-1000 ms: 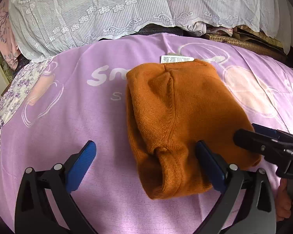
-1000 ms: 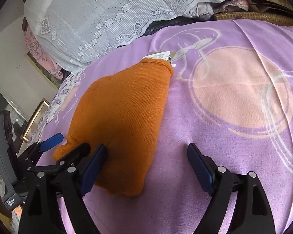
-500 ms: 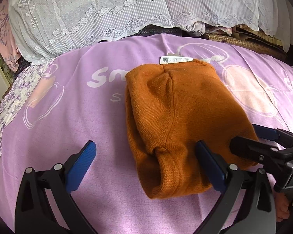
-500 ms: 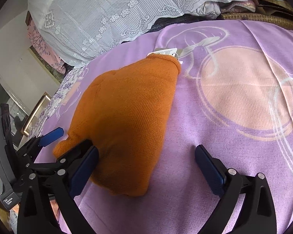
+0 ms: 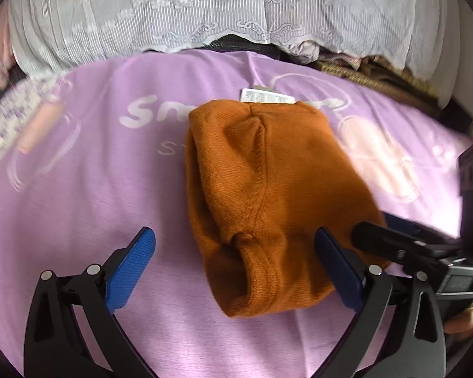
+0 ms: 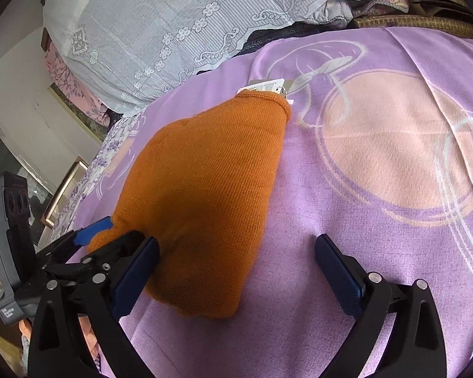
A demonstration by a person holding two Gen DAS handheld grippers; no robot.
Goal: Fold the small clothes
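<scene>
Left hand-held gripper (image 5: 235, 264) has its blue-padded fingers spread wide apart, gripping nothing; the near end of the folded orange knit garment (image 5: 268, 195) lies between them, with the right pad beside the cloth and the left pad over bare sheet. Right hand-held gripper (image 6: 236, 271) is likewise wide apart and holds nothing; its left pad sits against the garment's near corner, though whether it presses the knit or merely rests beside it is hard to tell from this angle. Both tools point forward, low over the bed, side by side at the garment's near edge, the left one's fingers visible in the right wrist view just beyond that corner.

The garment lies folded into a compact bundle on the purple printed sheet (image 6: 378, 252), a white care label (image 5: 265, 96) poking out at its far end. To the right of the garment the sheet is open, with a large peach circle printed on it. A white lace cover (image 5: 205, 15) drapes along the far edge of the bed.
</scene>
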